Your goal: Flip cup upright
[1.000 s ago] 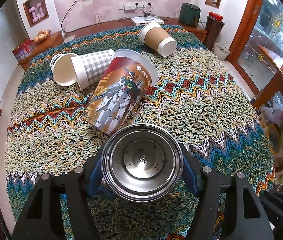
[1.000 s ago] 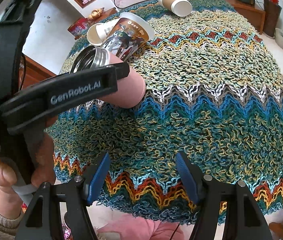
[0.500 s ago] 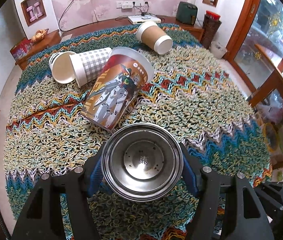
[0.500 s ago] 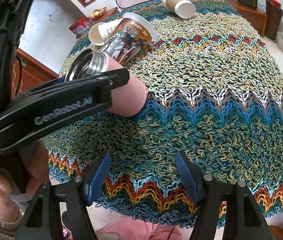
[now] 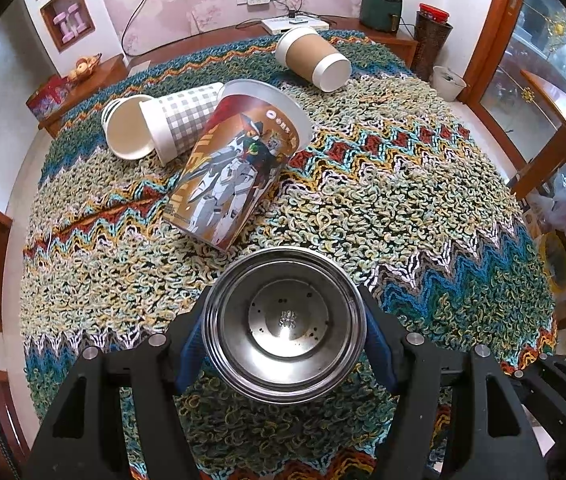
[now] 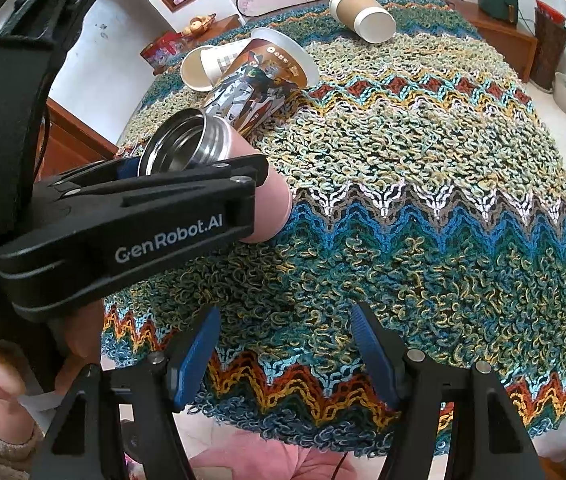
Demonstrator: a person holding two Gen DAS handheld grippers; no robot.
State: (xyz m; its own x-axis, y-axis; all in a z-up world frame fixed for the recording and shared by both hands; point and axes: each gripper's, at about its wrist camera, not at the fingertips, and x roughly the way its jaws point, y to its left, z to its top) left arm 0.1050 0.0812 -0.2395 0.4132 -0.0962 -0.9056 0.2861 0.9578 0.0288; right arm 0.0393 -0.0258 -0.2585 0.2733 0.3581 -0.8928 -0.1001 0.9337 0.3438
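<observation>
My left gripper (image 5: 283, 344) is shut on a pink steel-lined cup (image 5: 285, 324); I look straight into its shiny open mouth. In the right wrist view the same cup (image 6: 219, 160) is held tilted above the tablecloth, mouth up and to the left, its pink base (image 6: 275, 212) low near the cloth, with the left gripper's black arm across it. My right gripper (image 6: 287, 354) is open and empty over the near edge of the table.
A round table carries a woolly zigzag cloth (image 5: 403, 200). Three paper cups lie on their sides: a robot-print one (image 5: 239, 164), a checked one (image 5: 171, 124) nested in a white one, and a brown one (image 5: 311, 58) at the far side. Furniture rings the table.
The left gripper has lifted the cup and turned it more upright. The cup's mouth has risen in the right wrist view. The right gripper has stayed open and nearly still.
</observation>
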